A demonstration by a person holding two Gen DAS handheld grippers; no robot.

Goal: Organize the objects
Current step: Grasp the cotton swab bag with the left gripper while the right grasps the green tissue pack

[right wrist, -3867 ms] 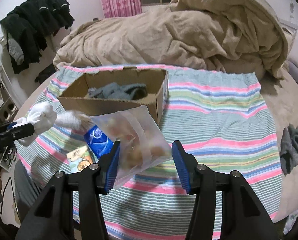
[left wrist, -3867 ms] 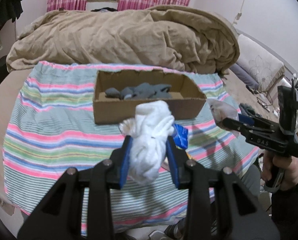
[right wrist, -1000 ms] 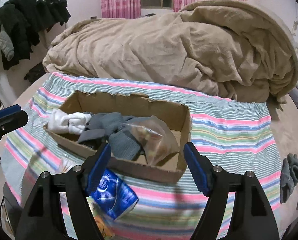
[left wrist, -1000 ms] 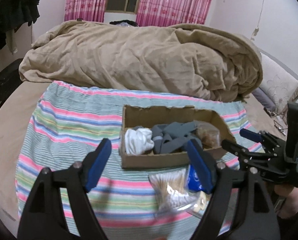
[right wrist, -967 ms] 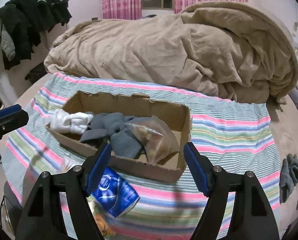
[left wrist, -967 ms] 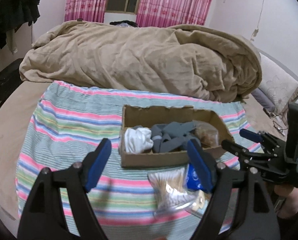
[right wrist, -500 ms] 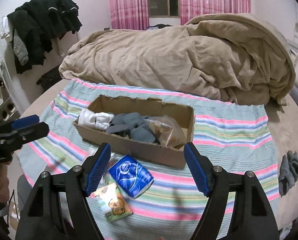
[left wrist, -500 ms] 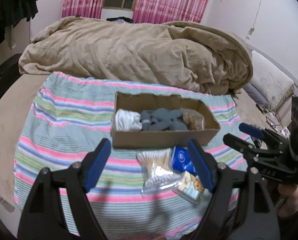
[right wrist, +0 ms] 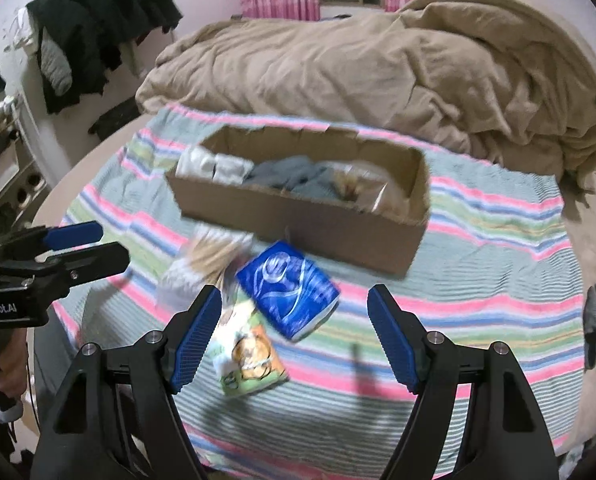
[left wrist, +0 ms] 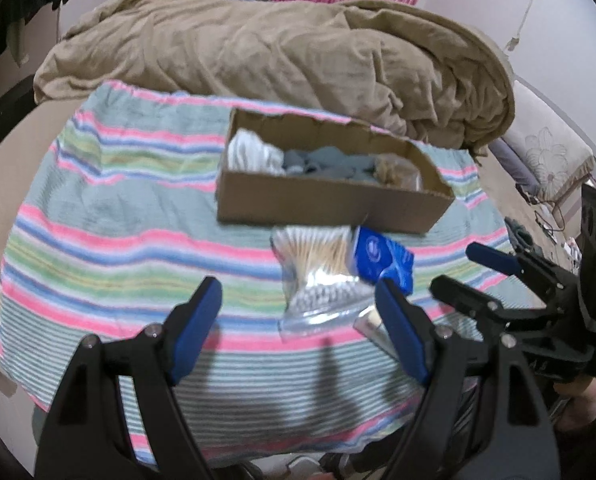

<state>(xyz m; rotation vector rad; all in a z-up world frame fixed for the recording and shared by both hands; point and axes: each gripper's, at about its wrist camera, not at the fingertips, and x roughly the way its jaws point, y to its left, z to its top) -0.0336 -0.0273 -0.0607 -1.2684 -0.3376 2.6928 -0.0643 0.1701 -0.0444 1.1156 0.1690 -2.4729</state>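
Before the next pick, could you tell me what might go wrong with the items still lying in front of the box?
The blue packet overlaps the green packet and touches the cotton swab bag, so closing the right hand-held gripper may catch two at once. The slippery bag could slide from the left hand-held gripper. The cardboard box looks fairly full.

Motion blur is smearing the cardboard box beyond the right tongs, so the clear bag at its right end is showing only a tan smudge of contents. Between the left tongs and the box, the bag of cotton swabs is covering part of the blue packet. The left tongs' right finger is hiding most of the green packet there.
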